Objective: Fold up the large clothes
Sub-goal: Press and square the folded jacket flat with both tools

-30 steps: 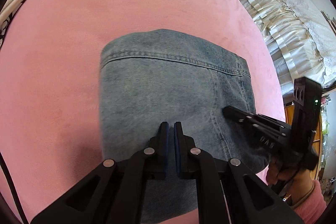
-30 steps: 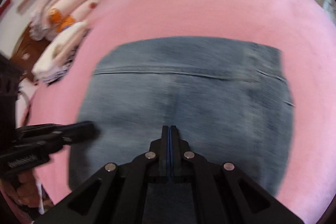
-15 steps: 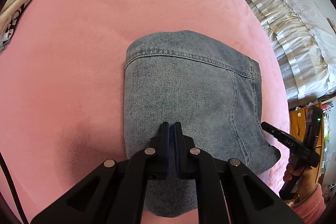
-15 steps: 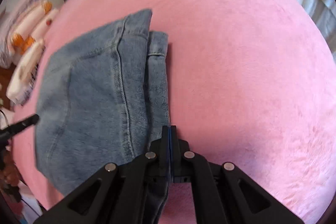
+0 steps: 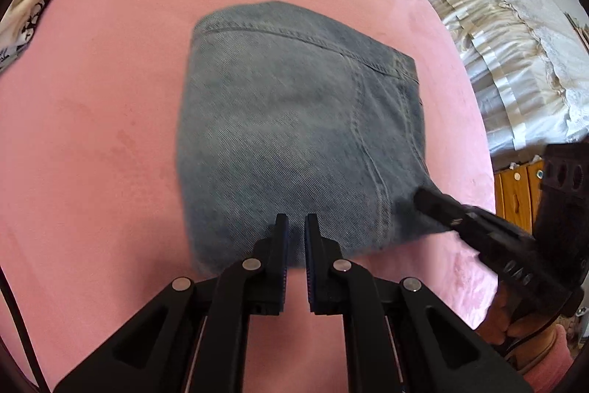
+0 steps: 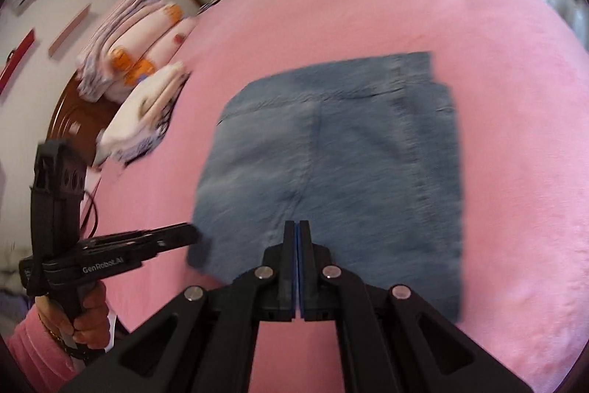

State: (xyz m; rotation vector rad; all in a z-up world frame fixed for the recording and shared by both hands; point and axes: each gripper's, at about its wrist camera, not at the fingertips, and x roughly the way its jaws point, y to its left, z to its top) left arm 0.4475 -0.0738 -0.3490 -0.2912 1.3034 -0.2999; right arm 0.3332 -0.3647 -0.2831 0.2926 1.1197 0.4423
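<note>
Folded jeans [image 5: 294, 135] lie flat mid-frame on the pink bed [image 5: 92, 153], left claw [image 5: 293, 227] and right claw [image 6: 298, 227] both pressed together, pinching nothing.

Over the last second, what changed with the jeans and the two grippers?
Both grippers pulled back toward the near edge of the folded jeans. The right gripper swung off to the side and returned; the left gripper now shows more pink blanket beneath it. Unchanged: jeans folded flat, both jaws closed and empty.
</note>
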